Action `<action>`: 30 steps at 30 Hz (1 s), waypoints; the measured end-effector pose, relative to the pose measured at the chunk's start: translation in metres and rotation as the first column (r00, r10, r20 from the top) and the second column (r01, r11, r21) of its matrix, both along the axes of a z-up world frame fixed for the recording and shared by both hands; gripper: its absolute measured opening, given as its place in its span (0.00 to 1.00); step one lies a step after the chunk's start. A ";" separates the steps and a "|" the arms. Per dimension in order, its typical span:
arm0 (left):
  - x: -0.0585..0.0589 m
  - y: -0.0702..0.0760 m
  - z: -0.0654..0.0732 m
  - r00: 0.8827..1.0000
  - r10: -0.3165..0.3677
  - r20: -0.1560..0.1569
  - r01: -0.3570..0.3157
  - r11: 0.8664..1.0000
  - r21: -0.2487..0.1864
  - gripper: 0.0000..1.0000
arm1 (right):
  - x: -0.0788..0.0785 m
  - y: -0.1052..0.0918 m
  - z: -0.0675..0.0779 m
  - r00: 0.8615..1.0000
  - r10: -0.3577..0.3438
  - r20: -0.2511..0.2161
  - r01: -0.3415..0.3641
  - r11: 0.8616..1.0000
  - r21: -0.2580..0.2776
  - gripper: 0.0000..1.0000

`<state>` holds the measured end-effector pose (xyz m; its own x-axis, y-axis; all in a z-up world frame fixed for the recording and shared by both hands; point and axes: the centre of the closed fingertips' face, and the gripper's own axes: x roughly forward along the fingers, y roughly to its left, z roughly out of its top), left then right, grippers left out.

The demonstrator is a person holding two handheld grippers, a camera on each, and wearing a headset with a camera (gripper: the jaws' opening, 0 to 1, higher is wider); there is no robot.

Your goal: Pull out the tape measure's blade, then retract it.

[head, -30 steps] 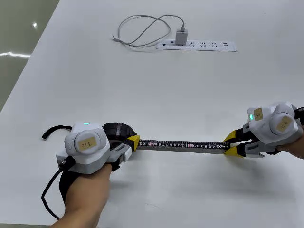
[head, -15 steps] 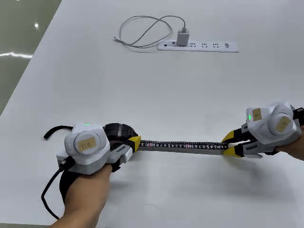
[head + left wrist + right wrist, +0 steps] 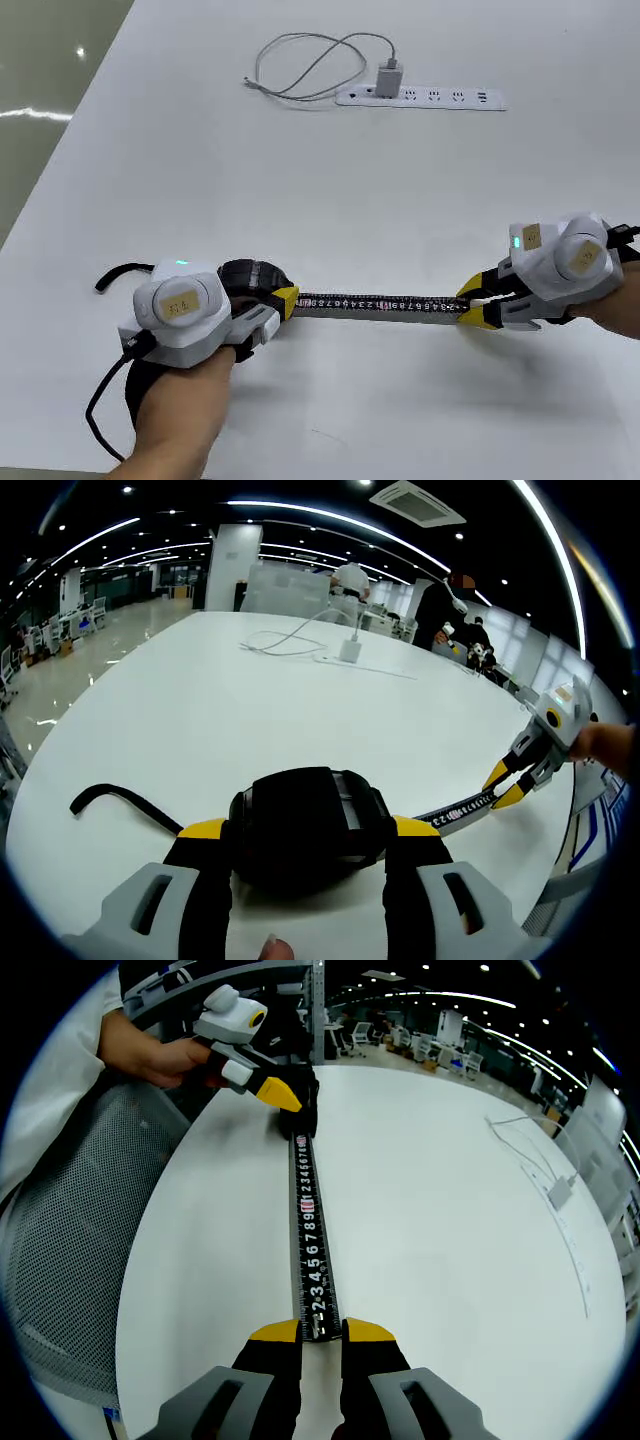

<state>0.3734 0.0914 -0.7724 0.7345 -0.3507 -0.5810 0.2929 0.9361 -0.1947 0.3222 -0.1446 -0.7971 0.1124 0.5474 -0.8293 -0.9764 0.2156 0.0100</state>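
The left gripper (image 3: 310,832) clamps its yellow-tipped jaws on the round black plastic tape measure case (image 3: 250,276), which sits on the white table (image 3: 350,180) at 8 o'clock in the head view. The dark numbered steel blade (image 3: 385,303) runs out from the case toward 3 o'clock, where the right gripper (image 3: 320,1334) pinches its end. A white power strip (image 3: 420,97) lies at 12 o'clock.

Smooth matt white table (image 3: 350,200); tape measure case (image 3: 310,820) of matt black plastic, blade (image 3: 308,1230) smooth.

White table (image 3: 350,200): power strip (image 3: 440,97), looped cable (image 3: 300,97) far side; tape measure (image 3: 250,275) near side.
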 end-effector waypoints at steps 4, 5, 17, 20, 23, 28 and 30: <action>0.000 0.000 0.000 1.000 0.000 0.001 0.000 1.000 -0.008 0.57 | 0.001 0.006 0.000 1.000 -0.001 -0.003 0.001 1.000 0.011 0.10; 0.000 0.001 0.000 1.000 0.000 0.000 0.000 1.000 -0.010 0.57 | 0.001 0.008 0.000 1.000 0.000 -0.002 0.000 1.000 0.014 0.10; 0.000 0.001 0.000 1.000 0.000 -0.001 0.000 1.000 -0.022 0.57 | 0.005 0.024 0.002 1.000 0.008 -0.001 -0.008 0.999 0.042 0.10; 0.000 0.001 0.001 1.000 -0.002 -0.002 0.002 1.000 -0.025 0.57 | 0.006 0.028 0.002 1.000 0.010 -0.003 -0.010 0.999 0.052 0.10; 0.001 0.001 0.001 1.000 -0.001 -0.004 0.001 1.000 -0.028 0.57 | 0.007 0.033 0.002 1.000 0.012 -0.003 -0.012 0.998 0.060 0.10; 0.000 0.001 0.001 1.000 -0.001 -0.004 0.001 1.000 -0.031 0.57 | 0.008 0.041 0.002 1.000 0.015 -0.005 -0.015 0.997 0.072 0.10; 0.000 0.001 0.001 1.000 -0.002 -0.004 0.002 1.000 -0.032 0.57 | 0.008 0.044 0.002 1.000 0.017 -0.006 -0.016 0.997 0.077 0.10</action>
<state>0.3737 0.0925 -0.7718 0.7317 -0.3702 -0.5724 0.2938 0.9290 -0.2252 0.3302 -0.1008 -0.7951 0.0974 0.6110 -0.7856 -0.9797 0.1976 0.0323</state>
